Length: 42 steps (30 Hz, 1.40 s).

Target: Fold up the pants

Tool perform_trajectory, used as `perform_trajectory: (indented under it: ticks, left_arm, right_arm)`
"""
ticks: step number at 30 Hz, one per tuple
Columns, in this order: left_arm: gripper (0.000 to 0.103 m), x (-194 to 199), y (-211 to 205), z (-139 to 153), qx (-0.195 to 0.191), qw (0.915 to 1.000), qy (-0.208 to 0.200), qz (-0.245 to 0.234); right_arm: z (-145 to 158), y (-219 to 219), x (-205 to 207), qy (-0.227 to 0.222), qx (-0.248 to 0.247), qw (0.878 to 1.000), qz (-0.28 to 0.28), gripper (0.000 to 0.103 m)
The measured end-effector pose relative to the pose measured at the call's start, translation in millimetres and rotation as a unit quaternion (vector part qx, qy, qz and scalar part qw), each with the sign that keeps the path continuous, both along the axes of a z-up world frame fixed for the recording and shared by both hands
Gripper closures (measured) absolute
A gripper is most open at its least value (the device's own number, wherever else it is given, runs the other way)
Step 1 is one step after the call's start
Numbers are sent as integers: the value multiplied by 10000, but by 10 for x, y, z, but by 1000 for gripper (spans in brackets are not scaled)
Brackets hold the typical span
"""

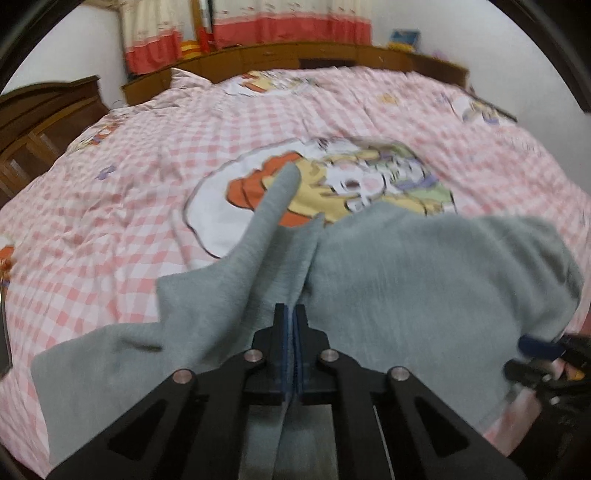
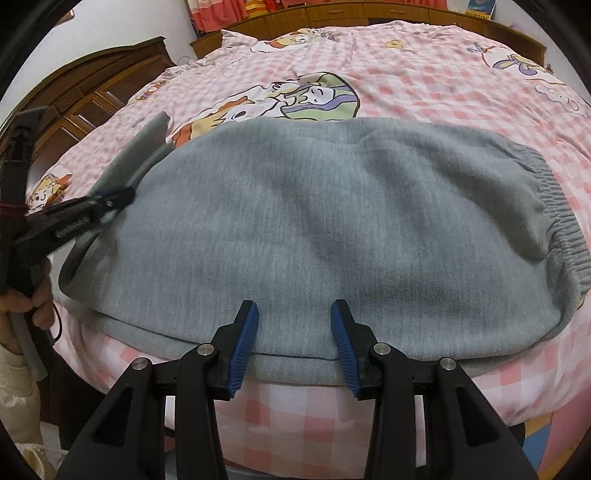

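Grey fleece pants lie folded across the near side of the bed, elastic waistband at the right. My left gripper is shut on a pinched fold of the pants at their left end and lifts it; it also shows in the right wrist view, with a leg end sticking up beyond it. My right gripper is open, its blue pads astride the pants' near edge; it holds nothing. It shows at the right edge of the left wrist view.
The bed has a pink checked cover with cartoon prints. A wooden headboard runs along the far side, a dark wooden cabinet stands at the left, and curtains hang behind.
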State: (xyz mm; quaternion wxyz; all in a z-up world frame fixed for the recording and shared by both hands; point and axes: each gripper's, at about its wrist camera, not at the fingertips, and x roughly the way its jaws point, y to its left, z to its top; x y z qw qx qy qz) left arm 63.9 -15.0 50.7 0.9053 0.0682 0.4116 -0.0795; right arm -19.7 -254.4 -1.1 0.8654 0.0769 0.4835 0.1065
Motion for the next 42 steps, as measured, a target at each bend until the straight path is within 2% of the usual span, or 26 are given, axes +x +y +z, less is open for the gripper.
perform_trajectory:
  ticks: [3, 6, 11, 18, 22, 25, 28, 37, 42]
  left_arm:
    - [100, -120, 199, 186, -304, 9988, -131, 364]
    - [100, -240, 435, 311, -331, 9967, -278, 692]
    - [100, -312, 800, 294, -388, 9927, -219, 1124]
    - [100, -547, 1272, 288, -787, 9827, -323, 1646]
    - [100, -636, 1483, 220, -616, 9775, -246, 2003]
    - [100, -645, 1634, 13, -481, 9723, 65, 2287]
    - [100, -664, 1743, -150, -701, 9683, 330, 2374]
    - [100, -859, 1822, -117, -1005, 9689, 230, 2249]
    - [100, -865, 1972, -190, -1231, 9612, 339, 2446]
  right_arm:
    - [-3, -6, 11, 23, 53, 10000, -5, 61]
    - [-4, 3, 13, 11, 16, 10000, 1, 60]
    - [-5, 69, 2, -25, -166, 9998, 52, 55]
    - [21, 131, 27, 61, -420, 9991, 84, 55]
    - [24, 155, 47, 114, -514, 9986, 53, 55]
    - [38, 185, 43, 146, -586, 9982, 15, 55]
    - [80, 219, 50, 207, -526, 9984, 27, 55]
    - [185, 532, -7, 143, -374, 9977, 546, 55]
    - [193, 792, -85, 133, -317, 9939, 1051, 55]
